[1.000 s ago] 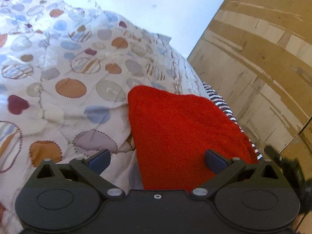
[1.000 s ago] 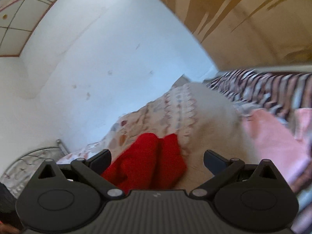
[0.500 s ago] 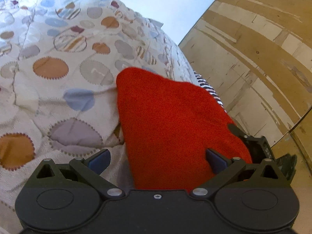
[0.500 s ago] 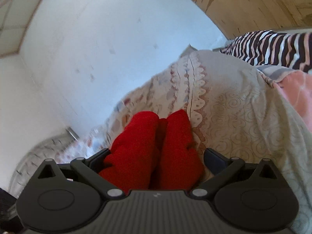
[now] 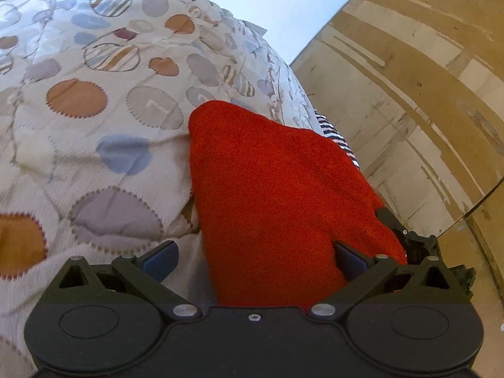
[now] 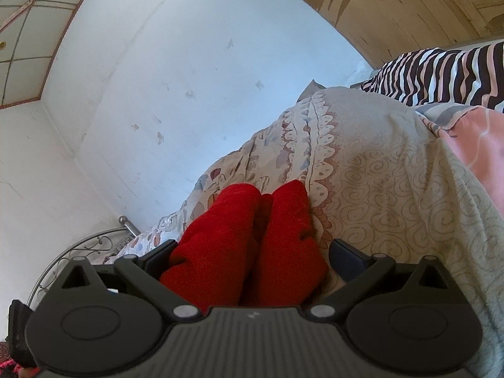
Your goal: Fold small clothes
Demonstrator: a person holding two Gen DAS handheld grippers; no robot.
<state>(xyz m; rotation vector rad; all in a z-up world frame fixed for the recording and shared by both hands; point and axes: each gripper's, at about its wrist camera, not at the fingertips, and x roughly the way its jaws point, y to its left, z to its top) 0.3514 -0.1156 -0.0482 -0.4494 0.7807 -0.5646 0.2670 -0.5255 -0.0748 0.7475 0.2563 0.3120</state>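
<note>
No words, brands or labels can be read anywhere. One grey patch on the quilt (image 5: pixel 94 100), ahead of the tool, bears a faint mark resembling "7".

Left wrist view. Left gripper (image 5: pixel 255 260): jaws spread wide, blue-padded fingertips (image 5: pixel 159 256) well apart. A red, fuzzy, terry-like garment (image 5: pixel 277 195) lies between them, reaching past the right pad and lying on a cream quilted bedspread with orange, grey and blue scalloped circles (image 5: pixel 94 119). Contact between pads and cloth cannot be confirmed. At the garment's right edge, part of the black right gripper (image 5: pixel 419 245) is visible; its jaw state is unreadable here. A black-and-white striped fabric (image 5: pixel 334 135) shows behind the garment. Worn plywood panel wall (image 5: pixel 425 94) to the right.
</note>
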